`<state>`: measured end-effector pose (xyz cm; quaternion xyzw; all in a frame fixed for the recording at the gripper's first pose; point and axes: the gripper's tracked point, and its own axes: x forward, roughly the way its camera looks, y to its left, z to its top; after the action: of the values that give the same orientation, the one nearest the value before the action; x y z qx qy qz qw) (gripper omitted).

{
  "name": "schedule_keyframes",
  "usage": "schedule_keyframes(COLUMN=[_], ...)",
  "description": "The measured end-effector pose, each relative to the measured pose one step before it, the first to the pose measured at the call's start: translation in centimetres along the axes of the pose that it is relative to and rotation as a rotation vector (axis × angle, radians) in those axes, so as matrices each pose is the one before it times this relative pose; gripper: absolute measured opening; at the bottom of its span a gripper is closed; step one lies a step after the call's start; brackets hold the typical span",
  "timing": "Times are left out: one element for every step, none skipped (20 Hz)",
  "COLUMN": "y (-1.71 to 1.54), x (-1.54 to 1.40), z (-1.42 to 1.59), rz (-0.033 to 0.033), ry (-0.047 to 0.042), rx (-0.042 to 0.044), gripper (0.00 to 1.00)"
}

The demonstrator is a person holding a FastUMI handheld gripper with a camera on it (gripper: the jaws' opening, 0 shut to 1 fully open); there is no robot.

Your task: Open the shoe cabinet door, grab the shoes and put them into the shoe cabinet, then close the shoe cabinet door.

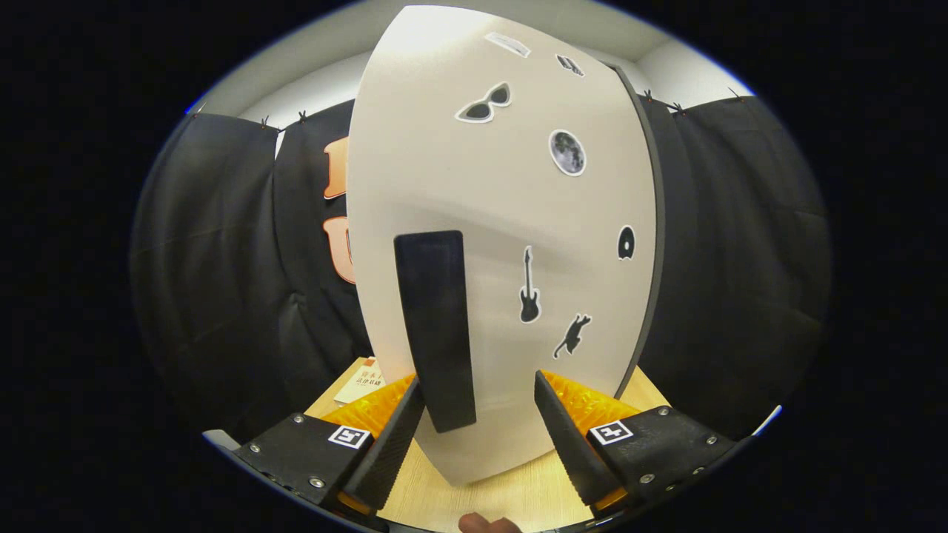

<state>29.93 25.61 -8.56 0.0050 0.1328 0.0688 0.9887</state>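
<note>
Cabinet door judged stiff, light, smooth. Black handle best gripped edgewise. Gripper spread wide, nothing held, handle just inside left finger.

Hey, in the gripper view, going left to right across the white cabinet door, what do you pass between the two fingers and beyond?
Left fingertip → black door handle on the cabinet door → guitar sticker → cat sticker → right fingertip. The gripper is open, the handle near its left finger.

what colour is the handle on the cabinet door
Black, on the white door; the handle shows best in the gripper view.
</note>
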Motion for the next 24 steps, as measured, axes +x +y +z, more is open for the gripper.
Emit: schedule_keyframes(y=[-0.384,-0.041,0.174,0.180,0.081,0.113,0.256,0.193,0.168,0.115,0.193,0.125,0.160,0.072,0.109,0.085,0.061,0.060,0.128,0.064,0.073,0.116,-0.004,-0.007], x=[0.399,0.429,0.452,0.427,0.141,0.222,0.345,0.266,0.304,0.275,0.296,0.231,0.151,0.286,0.306,0.289,0.244,0.273,0.209,0.325,0.191,0.198,0.214,0.084], z=[0.048,-0.010,0.075,0.066,-0.007,0.111,0.282,0.077,0.010,0.130,0.039,-0.014,0.025,0.019,-0.047,0.013,0.007,0.102,-0.001,-0.086,0.052,0.044,0.028,-0.040], rz=[0.00632,0.01180,0.01039,0.00924,0.00558,0.00532,0.00267,0.00181,-0.00091,-0.00111,-0.00061,0.00013,0.00167,0.00152,0.00314,0.00357,0.00128,0.00178,0.00166,0.00222,0.00061,-0.00023,-0.00502,-0.00831], ry=[0.00199,0.00655,-0.00066,0.00104,-0.00077,0.00003,-0.00487,0.00028,-0.00238,-0.00197,-0.00266,-0.00041,-0.00238,-0.00067,0.00098,0.00169,-0.00038,-0.00163,0.00018,0.00172,-0.00099,-0.00096,-0.00163,-0.00247], rx=[0.00604,0.01621,0.01047,0.00286,-0.00558,-0.01212,-0.01076,-0.00856,-0.00543,-0.00521,-0.00204,0.00038,0.00420,0.00678,0.00696,0.00676,0.00580,0.00328,0.00351,0.00266,0.00068,-0.00273,-0.00240,-0.00399], gripper=[0.91,0.91,0.93,0.93,0.93,0.94,0.95,0.94,0.94,0.94,0.95,0.95,0.95,0.95,0.95,0.95,0.95,0.95,0.95,0.95,0.96,0.96,0.96,0.96])
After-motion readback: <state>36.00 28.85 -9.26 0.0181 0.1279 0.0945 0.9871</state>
